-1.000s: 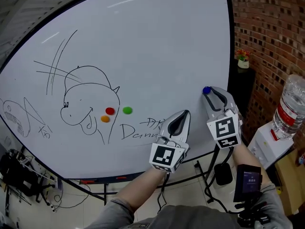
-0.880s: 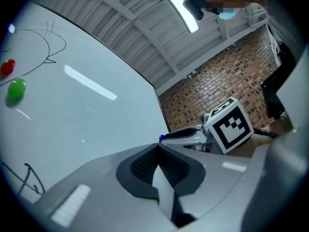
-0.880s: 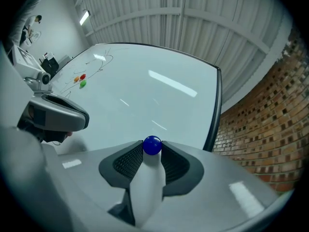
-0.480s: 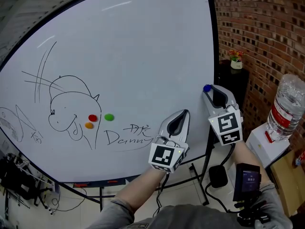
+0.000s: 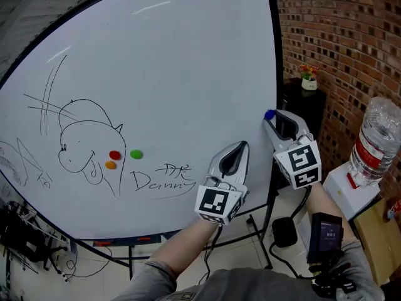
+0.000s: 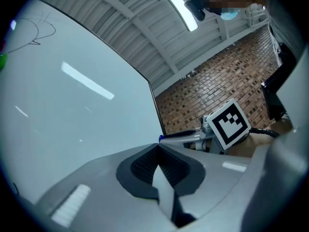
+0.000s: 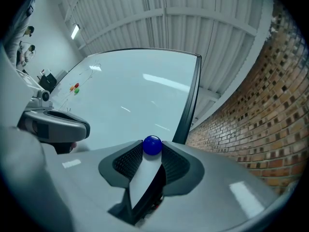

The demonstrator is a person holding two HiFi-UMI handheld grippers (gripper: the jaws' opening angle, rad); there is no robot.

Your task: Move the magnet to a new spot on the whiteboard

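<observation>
A small blue ball magnet [image 7: 152, 145] sits between the tips of my right gripper [image 7: 152, 149], whose pads close on it; the jaws have just been opening a little. In the head view the blue magnet [image 5: 270, 114] is by the whiteboard [image 5: 188, 61], close to its black right frame; I cannot tell whether it touches the board. My left gripper [image 5: 241, 145] hangs lower and to the left, in front of the board below the handwriting. Its jaws are shut with nothing between the tips [image 6: 157, 148]. Red [image 5: 114, 155], orange [image 5: 110, 165] and green [image 5: 136, 153] magnets stick beside the drawn animal.
A brick wall [image 5: 351, 36] rises right of the board. A black cabinet [image 5: 305, 108] carries a small potted plant [image 5: 307, 77]. A large water bottle [image 5: 372, 140] stands at the far right. Cables and gear [image 5: 25, 237] lie under the board's left end.
Both grippers have shifted right along the board, so the drawings and coloured magnets slid left in the picture. The blue magnet now lies closer to the board's right frame.
</observation>
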